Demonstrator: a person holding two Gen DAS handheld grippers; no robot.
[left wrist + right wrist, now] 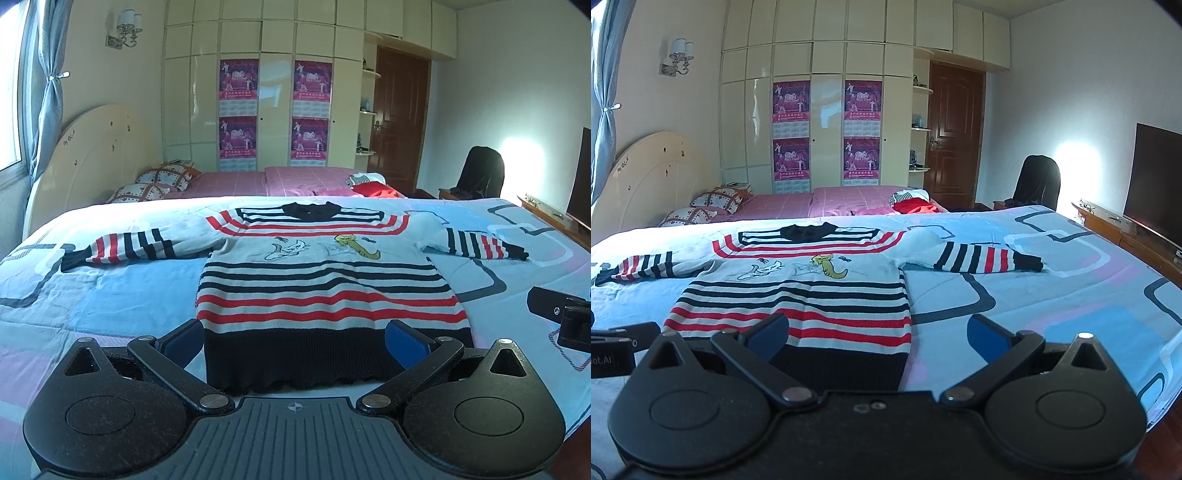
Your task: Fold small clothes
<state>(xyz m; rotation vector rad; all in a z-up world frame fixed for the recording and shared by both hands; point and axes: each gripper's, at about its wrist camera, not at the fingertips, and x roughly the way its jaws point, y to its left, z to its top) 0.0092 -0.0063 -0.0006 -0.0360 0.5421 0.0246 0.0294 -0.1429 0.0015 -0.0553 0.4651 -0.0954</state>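
Striped sweater (pixel 325 280): lay flat on bedspread (pixel 110 302), sleeves outspread, no fold made. Left gripper (pixel 295 338) and right gripper (pixel 879 334): both wide, empty, near hem.

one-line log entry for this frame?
phase: pre-fold | sweater: flat on bed, sleeves out | left gripper: open | right gripper: open
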